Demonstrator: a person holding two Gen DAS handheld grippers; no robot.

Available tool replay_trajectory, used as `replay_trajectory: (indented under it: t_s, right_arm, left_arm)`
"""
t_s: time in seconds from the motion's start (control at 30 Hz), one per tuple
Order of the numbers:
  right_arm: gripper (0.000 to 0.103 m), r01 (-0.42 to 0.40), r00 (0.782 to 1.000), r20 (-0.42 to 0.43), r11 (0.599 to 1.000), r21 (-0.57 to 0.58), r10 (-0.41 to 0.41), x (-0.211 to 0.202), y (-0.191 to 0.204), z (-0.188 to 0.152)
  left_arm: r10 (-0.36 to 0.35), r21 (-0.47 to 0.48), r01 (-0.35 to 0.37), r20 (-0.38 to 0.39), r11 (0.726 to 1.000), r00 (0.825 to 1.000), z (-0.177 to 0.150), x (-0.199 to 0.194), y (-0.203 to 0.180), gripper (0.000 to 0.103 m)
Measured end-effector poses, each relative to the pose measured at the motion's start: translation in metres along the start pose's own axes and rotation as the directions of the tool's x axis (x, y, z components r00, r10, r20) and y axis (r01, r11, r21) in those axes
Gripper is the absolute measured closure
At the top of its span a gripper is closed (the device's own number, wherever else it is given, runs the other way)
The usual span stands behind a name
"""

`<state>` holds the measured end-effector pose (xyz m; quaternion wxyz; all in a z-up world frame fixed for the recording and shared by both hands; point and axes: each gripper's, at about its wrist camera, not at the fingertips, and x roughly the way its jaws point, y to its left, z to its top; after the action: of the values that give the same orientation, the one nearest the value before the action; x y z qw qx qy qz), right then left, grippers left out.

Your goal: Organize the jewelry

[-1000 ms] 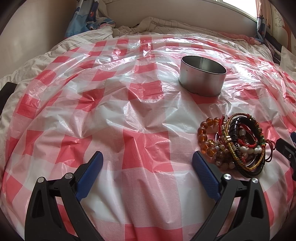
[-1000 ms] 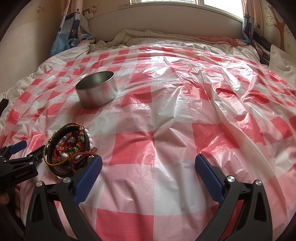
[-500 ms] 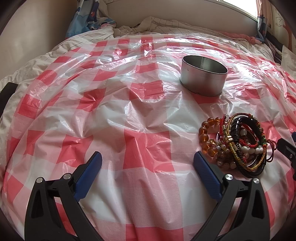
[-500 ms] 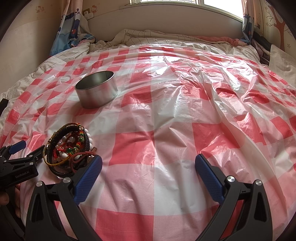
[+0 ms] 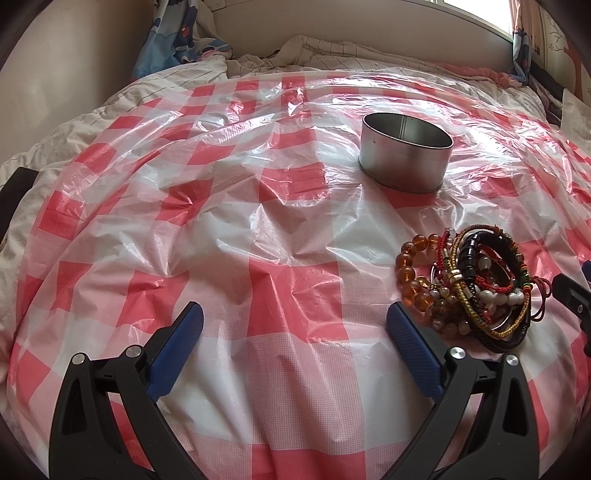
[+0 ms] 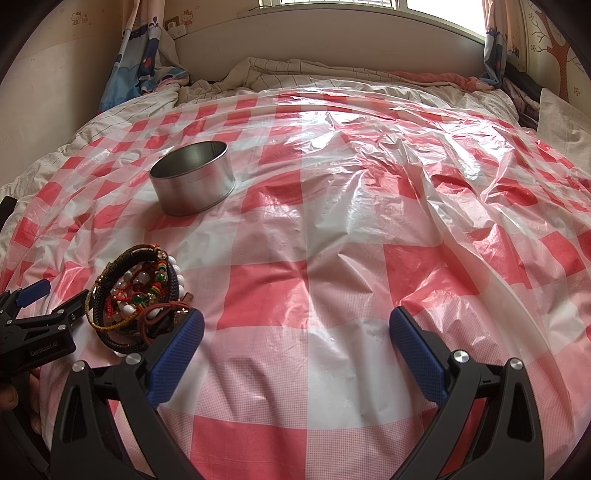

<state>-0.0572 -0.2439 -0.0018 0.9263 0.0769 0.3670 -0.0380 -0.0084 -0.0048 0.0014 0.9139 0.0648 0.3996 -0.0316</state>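
Note:
A pile of bracelets [image 5: 469, 284], amber beads, white beads and braided cords, lies on the red and white checked plastic sheet [image 5: 280, 280]. It also shows in the right wrist view [image 6: 138, 295]. A round empty metal tin [image 5: 406, 151] stands beyond the pile, also seen from the right [image 6: 194, 177]. My left gripper [image 5: 295, 339] is open and empty, just left of the pile. My right gripper [image 6: 297, 343] is open and empty, its left fingertip next to the pile.
The sheet covers a bed with a rumpled white quilt [image 6: 295, 74] at the far end. A wall and window sill [image 6: 332, 26] stand behind, curtains [image 6: 136, 48] at the sides. The left gripper's body [image 6: 33, 332] shows in the right wrist view.
My left gripper has shifted slightly, so the tin and the bracelet pile sit a little lower in its view. The right gripper has not moved.

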Motion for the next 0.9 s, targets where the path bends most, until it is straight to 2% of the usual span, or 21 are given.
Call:
replay_trajectory:
  t_s: [0.13, 0.23, 0.33, 0.4, 0.43, 0.5, 0.57, 0.67, 0.73, 0.8, 0.9]
  right_arm:
    - [0.007, 0.001, 1.0, -0.002, 1.0, 0.0, -0.001, 0.0, 0.0, 0.0]
    - [0.007, 0.001, 1.0, -0.002, 1.0, 0.0, -0.001, 0.0, 0.0, 0.0]
    - [0.007, 0.002, 1.0, -0.001, 1.0, 0.001, -0.002, 0.0, 0.0, 0.0]
    - [0.006, 0.001, 1.0, -0.001, 1.0, 0.001, -0.001, 0.0, 0.0, 0.0]
    - [0.006, 0.001, 1.0, -0.002, 1.0, 0.002, -0.001, 0.0, 0.0, 0.0]
    - [0.006, 0.003, 1.0, -0.002, 1.0, 0.003, -0.003, 0.001, 0.0, 0.0]
    - [0.006, 0.003, 1.0, -0.003, 1.0, 0.002, -0.003, 0.001, 0.0, 0.0]
    - [0.006, 0.004, 1.0, -0.003, 1.0, 0.002, -0.004, 0.002, -0.001, 0.001]
    - [0.006, 0.005, 1.0, -0.003, 1.0, 0.001, -0.005, 0.002, -0.001, 0.0]
    - [0.006, 0.005, 1.0, -0.004, 1.0, 0.001, -0.005, 0.002, -0.001, 0.0]
    - [0.006, 0.005, 1.0, -0.004, 1.0, 0.001, -0.005, 0.002, 0.0, 0.001]
  left_arm:
    - [-0.057, 0.023, 0.055, 0.077, 0.998, 0.995, 0.002, -0.015, 0.0, 0.007]
    - [-0.131, 0.087, 0.12, 0.131, 0.989, 0.983, 0.002, -0.026, -0.01, 0.007]
    - [-0.166, 0.159, 0.14, 0.165, 0.977, 0.972, 0.005, -0.032, -0.026, 0.008]
    - [-0.203, 0.183, 0.171, 0.169, 0.968, 0.965, 0.006, -0.033, -0.032, 0.019]
    - [-0.217, 0.183, 0.187, 0.16, 0.965, 0.963, 0.008, -0.032, -0.035, 0.021]
    - [-0.264, 0.167, 0.241, 0.133, 0.956, 0.955, 0.012, -0.026, -0.034, 0.034]
    - [-0.332, 0.146, 0.314, 0.116, 0.938, 0.936, 0.016, -0.025, -0.036, 0.041]
    - [-0.404, 0.154, 0.389, 0.083, 0.908, 0.911, 0.018, -0.021, -0.045, 0.047]
    - [-0.427, 0.143, 0.416, 0.054, 0.898, 0.903, 0.017, -0.016, -0.048, 0.056]
    - [-0.471, 0.101, 0.466, 0.027, 0.879, 0.882, 0.016, -0.011, -0.046, 0.075]
    - [-0.492, 0.042, 0.491, 0.009, 0.87, 0.871, 0.016, -0.005, -0.038, 0.088]
